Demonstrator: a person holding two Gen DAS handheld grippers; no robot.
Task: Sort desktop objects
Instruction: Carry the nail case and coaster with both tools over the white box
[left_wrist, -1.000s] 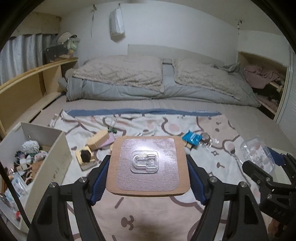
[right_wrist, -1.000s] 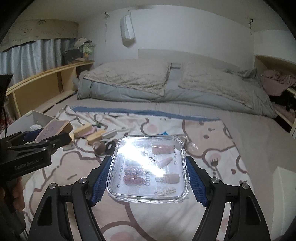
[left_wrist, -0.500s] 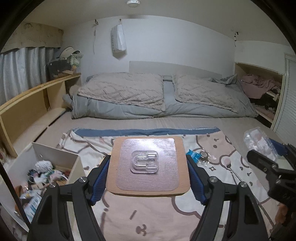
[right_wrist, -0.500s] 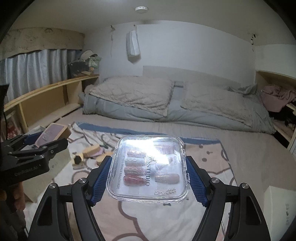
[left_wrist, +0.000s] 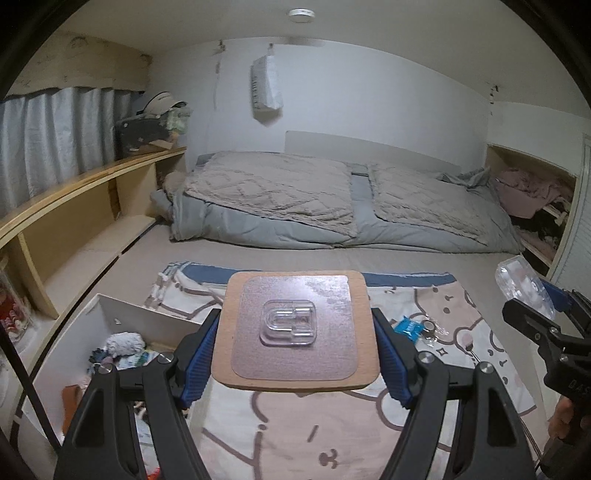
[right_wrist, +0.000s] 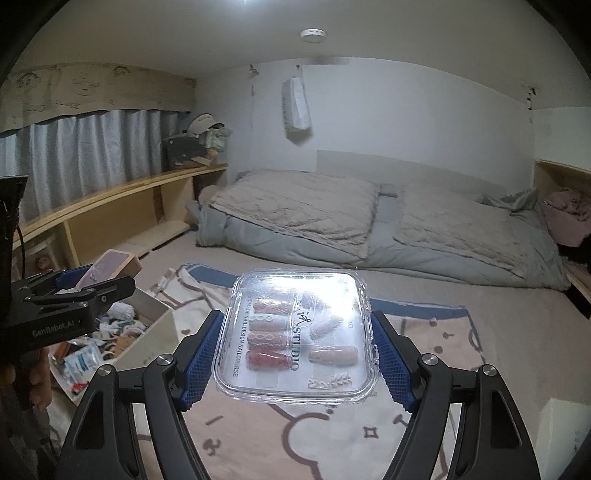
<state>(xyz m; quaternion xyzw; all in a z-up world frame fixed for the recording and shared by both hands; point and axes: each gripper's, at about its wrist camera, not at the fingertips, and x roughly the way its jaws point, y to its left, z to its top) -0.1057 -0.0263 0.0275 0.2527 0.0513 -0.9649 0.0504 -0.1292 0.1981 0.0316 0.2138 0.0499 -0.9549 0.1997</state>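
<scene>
My left gripper is shut on a square wooden block that has a clear adhesive hook stuck on top; its blue pads press both sides. My right gripper is shut on a clear plastic case of false nails, held flat above the patterned blanket. The right wrist view shows the left gripper with the block over an open white box full of small items. In the left wrist view the right gripper holds the case at the right edge.
The white box stands at the left, next to a wooden shelf. A blue packet and small clear items lie on the blanket. Folded quilts fill the back. A second white box shows at the lower right.
Both grippers have risen with their loads still clamped. The left one has shifted toward the white box, and the loose items on the blanket have dropped behind the held objects.
</scene>
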